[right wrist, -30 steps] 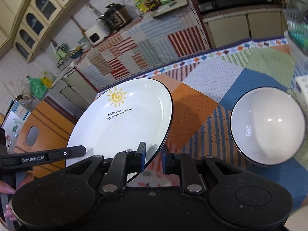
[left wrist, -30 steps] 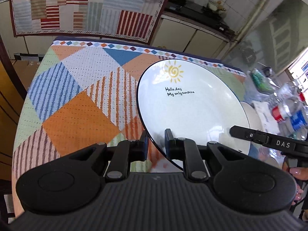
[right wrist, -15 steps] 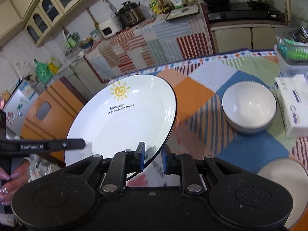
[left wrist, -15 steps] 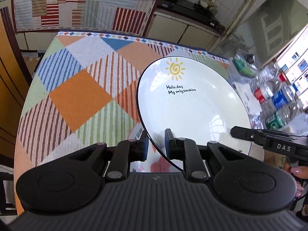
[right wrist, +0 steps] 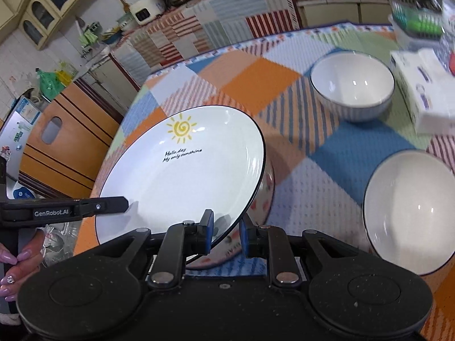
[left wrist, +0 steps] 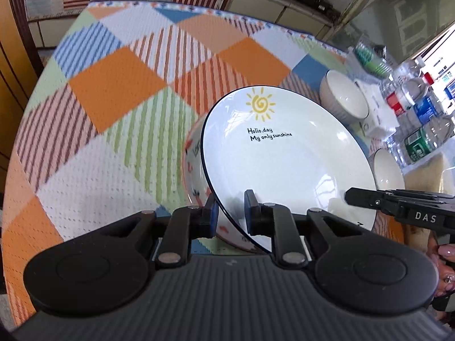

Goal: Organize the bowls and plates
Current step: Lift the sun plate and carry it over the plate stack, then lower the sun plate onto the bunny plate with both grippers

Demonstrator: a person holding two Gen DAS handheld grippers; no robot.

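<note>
A white sun plate with a dark rim and the words "Hello day My only sunshine" is held by both grippers. My left gripper is shut on its near left rim. My right gripper is shut on its near right rim. The plate hangs just above a patterned plate with red marks, which also peeks out in the right wrist view. A white bowl stands farther back and a second white bowl near right.
A round table with a patchwork cloth holds everything. A tissue box and a basket with green items sit at the right edge. Several water bottles stand beyond the bowls.
Both grippers have carried the sun plate back and down toward the near side of the table. It now hangs over the patterned plate, and the two bowls have come into view.
</note>
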